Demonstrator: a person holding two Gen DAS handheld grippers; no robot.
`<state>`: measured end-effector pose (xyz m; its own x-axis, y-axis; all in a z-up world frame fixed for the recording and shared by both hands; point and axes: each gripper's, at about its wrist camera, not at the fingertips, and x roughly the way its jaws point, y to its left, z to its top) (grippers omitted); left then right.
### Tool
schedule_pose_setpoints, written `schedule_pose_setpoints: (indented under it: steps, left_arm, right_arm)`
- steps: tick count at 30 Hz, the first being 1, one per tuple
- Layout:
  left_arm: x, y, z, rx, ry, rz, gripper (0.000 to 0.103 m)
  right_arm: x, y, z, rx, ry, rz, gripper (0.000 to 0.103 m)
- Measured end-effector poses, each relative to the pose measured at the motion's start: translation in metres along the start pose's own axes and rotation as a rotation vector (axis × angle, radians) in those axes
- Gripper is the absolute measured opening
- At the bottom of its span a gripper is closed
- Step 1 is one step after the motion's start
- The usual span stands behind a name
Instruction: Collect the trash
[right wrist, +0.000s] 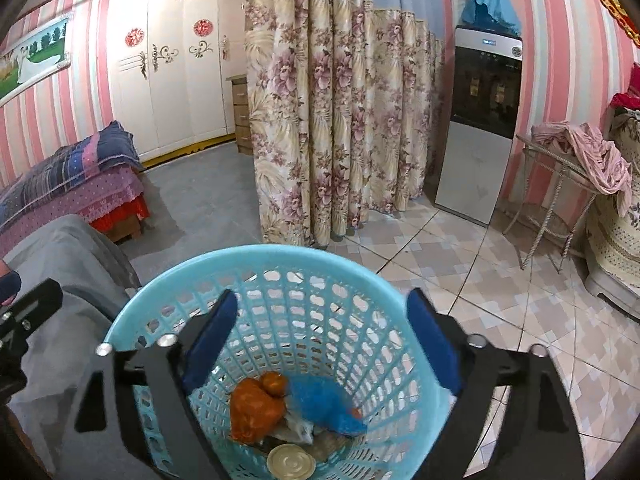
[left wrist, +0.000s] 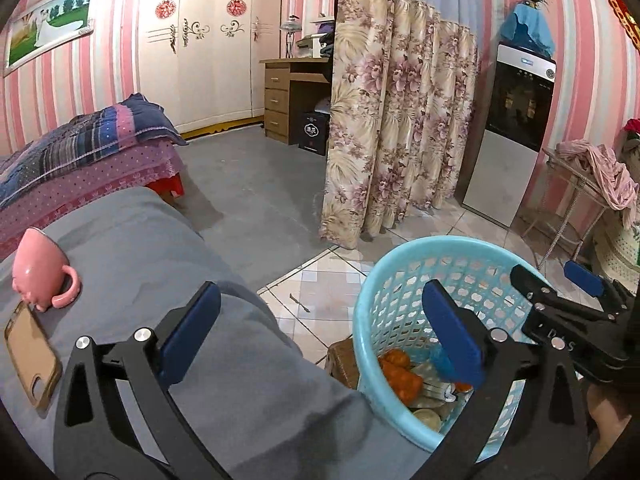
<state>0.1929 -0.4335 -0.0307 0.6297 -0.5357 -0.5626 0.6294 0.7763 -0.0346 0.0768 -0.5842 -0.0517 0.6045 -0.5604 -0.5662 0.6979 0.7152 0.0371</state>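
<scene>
Right gripper (right wrist: 320, 344) over the basket (right wrist: 168, 280), jaws wide, nothing between the pads; blurred blue scrap (right wrist: 320, 404) just below, inside the basket. Left gripper (left wrist: 320, 336) wide too, empty, straddling the table edge and the basket rim, 1 pad over the grey cloth (left wrist: 140, 248), the other over the basket.

In the basket bottom: orange wad (right wrist: 256, 408), blue scrap beside it, round metal lid (right wrist: 291, 462) nearest, some crumpled pale wrappers under them, too jumbled to count. So at least 3 or 4 pieces apparently collected already.

Further out on the grey cloth: pink mug (left wrist: 40, 268) lying on its side, touching a phone case (left wrist: 30, 354). Neither looks like trash; no loose litter visible on the cloth.

On the tiles past the basket, a small thin stick-like bit (left wrist: 300, 303), possibly 1 leftover to pick up; hard to say what it is.

Judging by this, task close to finished, perhaps done bar that floor bit.
</scene>
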Motion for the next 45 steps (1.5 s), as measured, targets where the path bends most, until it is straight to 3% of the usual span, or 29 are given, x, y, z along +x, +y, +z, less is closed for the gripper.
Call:
schedule_pose_setpoints:
  steps: [11, 18, 24, 31, 37, 45]
  left_arm:
    - [-0.041, 0.034, -0.007, -0.052, -0.019, 0.078, 0.097]
    - [-0.084, 0.06, -0.033, -0.089, -0.016, 0.16, 0.097]
    - [-0.124, 0.087, -0.063, -0.182, -0.019, 0.222, 0.097]
    - [-0.16, 0.096, -0.092, -0.17, -0.032, 0.346, 0.097]
    - [-0.198, 0.091, -0.11, -0.176, -0.076, 0.361, 0.097]
    - [-0.237, 0.088, -0.14, -0.166, -0.074, 0.389, 0.097]
  right_arm:
    - [-0.013, 0.027, -0.008, -0.035, 0.017, 0.038, 0.097]
    - [-0.04, 0.047, -0.014, -0.083, -0.013, 0.089, 0.097]
    - [-0.059, 0.053, -0.02, -0.109, -0.028, 0.123, 0.098]
    - [-0.08, 0.047, -0.038, -0.123, -0.032, 0.129, 0.098]
    - [-0.115, 0.043, -0.057, -0.125, -0.085, 0.171, 0.098]
    - [-0.16, 0.061, -0.08, -0.155, -0.131, 0.259, 0.098]
